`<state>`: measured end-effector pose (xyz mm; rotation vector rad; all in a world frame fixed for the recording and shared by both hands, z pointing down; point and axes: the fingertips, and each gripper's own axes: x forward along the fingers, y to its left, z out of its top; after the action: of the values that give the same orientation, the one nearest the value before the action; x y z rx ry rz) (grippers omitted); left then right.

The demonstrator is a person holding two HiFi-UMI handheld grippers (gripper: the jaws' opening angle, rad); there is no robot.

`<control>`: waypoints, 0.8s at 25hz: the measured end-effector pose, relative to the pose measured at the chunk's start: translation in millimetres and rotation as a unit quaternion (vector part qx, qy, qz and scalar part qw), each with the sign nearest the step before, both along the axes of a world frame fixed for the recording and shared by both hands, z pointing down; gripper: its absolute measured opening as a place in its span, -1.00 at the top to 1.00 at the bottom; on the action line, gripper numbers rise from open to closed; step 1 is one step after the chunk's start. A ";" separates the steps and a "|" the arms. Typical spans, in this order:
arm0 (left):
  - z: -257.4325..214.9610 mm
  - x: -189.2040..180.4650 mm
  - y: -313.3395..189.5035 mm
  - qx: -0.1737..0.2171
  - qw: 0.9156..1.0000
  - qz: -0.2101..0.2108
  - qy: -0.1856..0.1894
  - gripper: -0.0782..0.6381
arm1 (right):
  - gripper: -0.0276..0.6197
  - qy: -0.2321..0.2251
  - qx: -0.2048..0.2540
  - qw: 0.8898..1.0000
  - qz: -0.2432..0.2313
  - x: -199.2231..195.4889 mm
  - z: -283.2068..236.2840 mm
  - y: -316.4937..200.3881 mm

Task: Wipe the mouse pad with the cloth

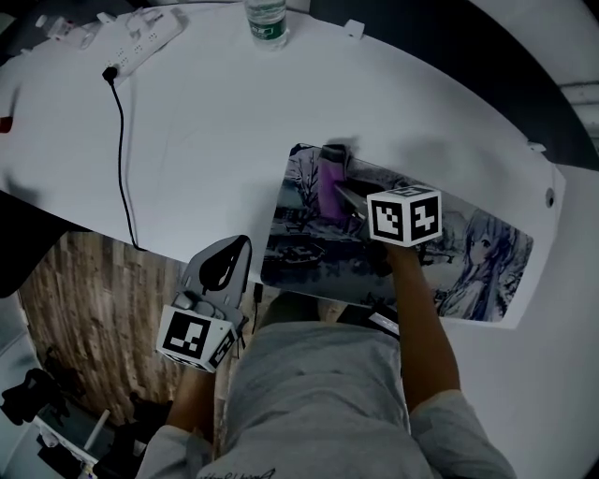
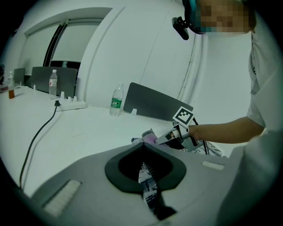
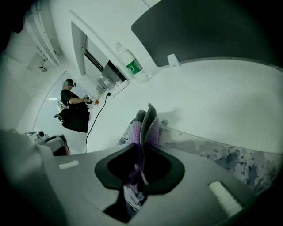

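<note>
A long mouse pad (image 1: pixel 468 253) with a printed picture lies on the white table (image 1: pixel 215 122). A folded purple cloth (image 1: pixel 330 182) rests on the pad's far left part, and my right gripper (image 1: pixel 348 196) is shut on it. The right gripper view shows the cloth (image 3: pixel 148 126) sticking up from between the jaws of that gripper (image 3: pixel 143 148), over the pad (image 3: pixel 230 159). My left gripper (image 1: pixel 246 243) sits at the pad's near left edge. In its own view the left gripper (image 2: pixel 143 150) is shut on a strip of the printed pad (image 2: pixel 147 181).
A white power strip (image 1: pixel 140 37) with a black cable (image 1: pixel 122 150) lies at the back left, and a water bottle (image 1: pixel 267 21) stands at the back edge. A dark partition (image 2: pixel 154 103) stands behind the table. Wooden floor (image 1: pixel 84 290) shows past the near left table edge.
</note>
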<state>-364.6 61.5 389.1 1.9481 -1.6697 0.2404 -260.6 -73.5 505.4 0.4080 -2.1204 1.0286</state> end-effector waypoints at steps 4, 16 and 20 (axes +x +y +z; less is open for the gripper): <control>1.3 -5.4 3.1 -0.002 1.000 -0.006 0.001 0.73 | 0.71 -0.003 0.003 1.000 -0.023 -25.0 -0.4 6.1; -3.7 16.5 1.1 -0.003 1.000 0.004 -0.010 0.73 | 0.71 -0.045 0.023 0.999 -0.018 1.9 -26.6 4.6; -6.5 66.3 -19.5 0.004 0.999 0.048 -0.001 0.73 | 0.71 -0.062 0.033 0.997 0.020 63.0 -50.1 -5.3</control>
<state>-298.3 42.0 382.6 2.0368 -1.5823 0.2719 -197.6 -78.8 455.3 0.4300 -2.2713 1.0315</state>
